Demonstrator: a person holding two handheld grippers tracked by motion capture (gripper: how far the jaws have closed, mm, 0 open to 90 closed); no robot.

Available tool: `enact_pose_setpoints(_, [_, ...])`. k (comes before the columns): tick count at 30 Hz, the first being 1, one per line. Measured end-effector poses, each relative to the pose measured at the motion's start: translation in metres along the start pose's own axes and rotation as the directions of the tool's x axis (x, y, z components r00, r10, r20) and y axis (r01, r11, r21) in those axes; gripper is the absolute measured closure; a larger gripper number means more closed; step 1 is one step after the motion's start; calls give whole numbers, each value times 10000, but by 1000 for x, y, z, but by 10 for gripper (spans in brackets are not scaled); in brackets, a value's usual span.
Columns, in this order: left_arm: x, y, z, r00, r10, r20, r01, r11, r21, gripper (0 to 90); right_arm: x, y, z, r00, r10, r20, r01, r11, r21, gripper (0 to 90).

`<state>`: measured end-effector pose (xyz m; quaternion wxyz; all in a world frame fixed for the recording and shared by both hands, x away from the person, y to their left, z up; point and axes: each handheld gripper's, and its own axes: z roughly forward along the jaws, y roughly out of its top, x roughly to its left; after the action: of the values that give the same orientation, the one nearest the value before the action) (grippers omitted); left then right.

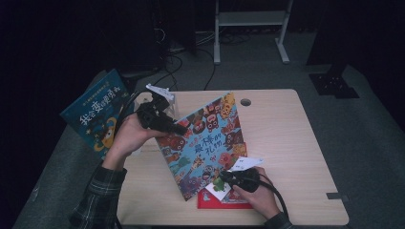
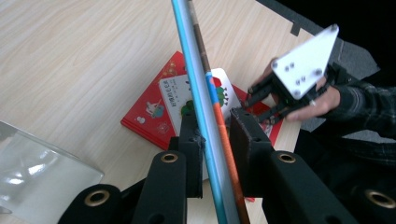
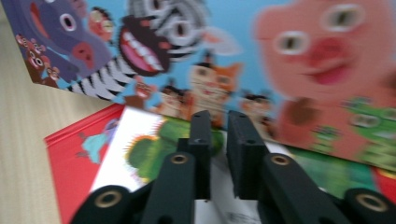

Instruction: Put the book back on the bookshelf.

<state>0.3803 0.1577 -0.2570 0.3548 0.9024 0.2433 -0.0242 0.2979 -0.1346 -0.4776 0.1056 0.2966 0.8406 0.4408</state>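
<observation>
The right gripper (image 3: 218, 123) rose from the bottom edge, its two black jaws standing close together with only a narrow slit between them and nothing visibly pinched there. Just past their tips a blue picture book (image 3: 243, 60) stood tilted, its cover crowded with cartoon animals: a purple creature, a grinning zebra, a fox and a large pink pig, blurred. Beneath the jaws lay a red book (image 3: 79, 163) with a white panel and a green figure, flat on the pale wooden tabletop (image 3: 23, 130).

A dark-blue picture book (image 1: 95, 113) leans left of the wooden table (image 1: 296, 143), with a clear stand (image 2: 37, 172) nearby.
</observation>
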Motion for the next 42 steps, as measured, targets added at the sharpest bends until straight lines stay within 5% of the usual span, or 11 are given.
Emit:
enact_pose_setpoints(4, [-7, 5, -5, 9997, 228, -116, -226, 9995, 207, 774, -21, -6, -20, 9961, 417, 784, -369, 9974, -616, 647])
enact_pose_setpoints(6, [-9, 7, -7, 9993, 335, -149, -331, 9991, 281, 785, -37, -12, -33, 9865, 842, 1403, -711, 9929, -958, 592])
enact_pose_setpoints(8, [-12, 9, -9, 9989, 448, -152, -442, 9983, 379, 797, -55, -20, -46, 9680, 1298, 2146, -1047, 9867, -1242, 528])
enact_pose_setpoints(10, [-17, 11, -10, 9978, 643, -189, -634, 9969, 469, 804, -74, -28, -56, 9387, 1825, 2926, -1467, 9792, -1401, 483])
enact_pose_setpoints(14, [-25, 15, -10, 9953, 924, -304, -905, 9941, 602, 806, -110, -46, -68, 8614, 2596, 4366, -2233, 9655, -1336, 413])
enact_pose_setpoints(18, [-31, 21, -11, 9932, 1088, -411, -1060, 9921, 665, 806, -131, -56, -73, 8073, 2937, 5119, -2753, 9546, -1136, 383])
enact_pose_setpoints(23, [-37, 30, -19, 9920, 1146, -540, -1107, 9914, 698, 807, -148, -63, -72, 7618, 3162, 5654, -3316, 9401, -790, 346])
enact_pose_setpoints(30, [-37, 29, -32, 9918, 1081, -681, -1026, 9916, 792, 807, -154, -65, -70, 7576, 3483, 5521, -3746, 9246, -691, 289])
enact_pose_setpoints(42, [-31, 11, -65, 9926, 630, -1036, -575, 9968, 558, 807, -155, -65, -70, 7526, 3517, 5568, -3806, 9222, -681, 251])
